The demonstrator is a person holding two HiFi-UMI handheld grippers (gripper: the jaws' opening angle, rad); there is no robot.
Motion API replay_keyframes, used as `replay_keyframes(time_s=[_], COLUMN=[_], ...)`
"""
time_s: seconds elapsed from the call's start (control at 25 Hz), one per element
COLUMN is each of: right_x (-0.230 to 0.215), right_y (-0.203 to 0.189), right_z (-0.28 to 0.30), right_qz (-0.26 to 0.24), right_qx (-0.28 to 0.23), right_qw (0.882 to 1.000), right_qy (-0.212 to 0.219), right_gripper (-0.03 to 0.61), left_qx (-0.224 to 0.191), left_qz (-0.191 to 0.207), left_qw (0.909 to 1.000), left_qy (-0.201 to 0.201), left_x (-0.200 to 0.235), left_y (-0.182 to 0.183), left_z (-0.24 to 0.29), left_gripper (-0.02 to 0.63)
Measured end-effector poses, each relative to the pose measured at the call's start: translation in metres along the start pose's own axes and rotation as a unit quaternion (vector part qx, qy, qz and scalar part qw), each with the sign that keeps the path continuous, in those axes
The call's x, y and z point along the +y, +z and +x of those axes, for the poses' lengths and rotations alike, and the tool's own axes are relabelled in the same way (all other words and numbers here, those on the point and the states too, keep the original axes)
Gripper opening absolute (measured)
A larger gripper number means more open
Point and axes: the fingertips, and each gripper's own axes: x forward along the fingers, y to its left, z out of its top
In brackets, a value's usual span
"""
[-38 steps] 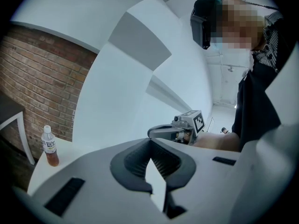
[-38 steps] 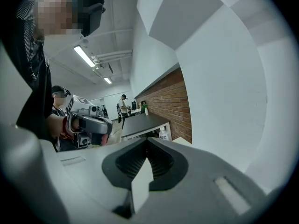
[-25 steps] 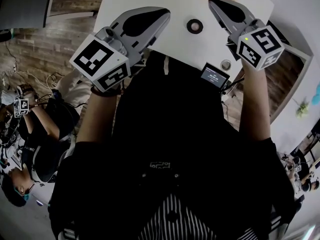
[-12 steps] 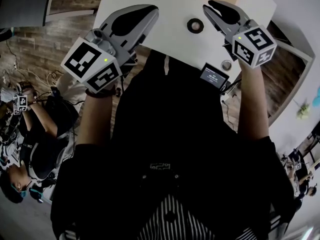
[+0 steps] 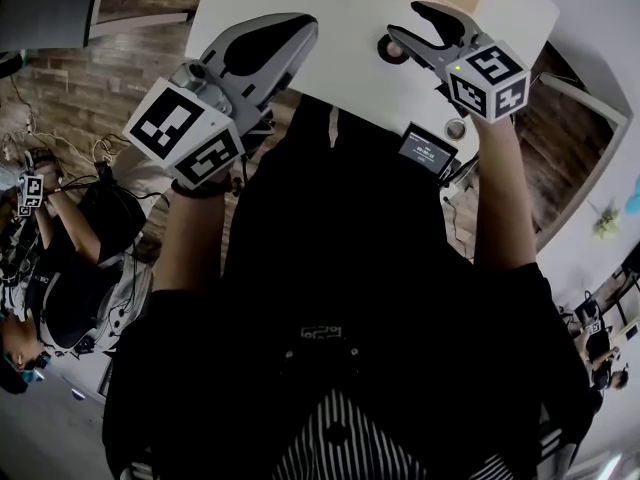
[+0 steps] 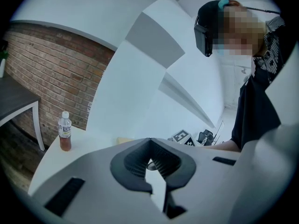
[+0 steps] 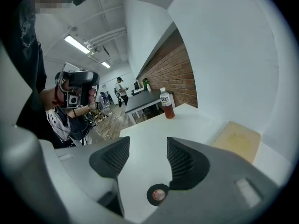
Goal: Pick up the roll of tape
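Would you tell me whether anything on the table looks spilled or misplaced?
Nothing stands out: the black roll of tape lies flat on the white table, the plastic bottle of brown drink stands upright, the tan board lies flat.

Bench (image 7: 196, 120): smooth matt white. Tape roll (image 7: 158, 194): black, dull. Board (image 7: 236, 141): pale, wood-like, matt. Wall (image 7: 180, 73): rough brick.

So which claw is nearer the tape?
The right gripper: its opening jaws hang by the roll of tape, ungripped; the left gripper, shut, is farther off.
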Motion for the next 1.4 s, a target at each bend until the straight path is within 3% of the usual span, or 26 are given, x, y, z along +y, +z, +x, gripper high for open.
replay_keyframes(time_s=[0.44, 0.64, 0.96, 1.16, 1.4], right_x=[-0.016, -0.024, -0.038, -0.046, -0.058], right_y=[-0.071, -0.091, -0.135, -0.163, -0.203], right_z=[0.020, 0.027, 0.036, 0.044, 0.052], right_qz=[0.030, 0.104, 0.088, 0.109, 0.029], right_qx=[0.058, 0.043, 0.103, 0.127, 0.212], right_qw=[0.998, 0.994, 0.991, 0.985, 0.974], right_qy=[-0.006, 0.006, -0.022, -0.035, -0.076], right_gripper=[0.348, 0.377, 0.425, 0.460, 0.470], left_qx=[-0.004, -0.002, -0.001, -0.003, -0.003], left_qz=[-0.009, -0.016, -0.035, -0.036, -0.040], left_qw=[0.9996, 0.9993, 0.9983, 0.9980, 0.9972], left_qy=[0.027, 0.035, 0.046, 0.052, 0.062], left_x=[0.005, 0.004, 0.008, 0.006, 0.007], left_y=[-0.014, -0.019, -0.030, -0.032, -0.038], left_z=[-0.013, -0.020, -0.029, -0.032, -0.038], left_gripper=[0.006, 0.006, 0.006, 0.006, 0.006])
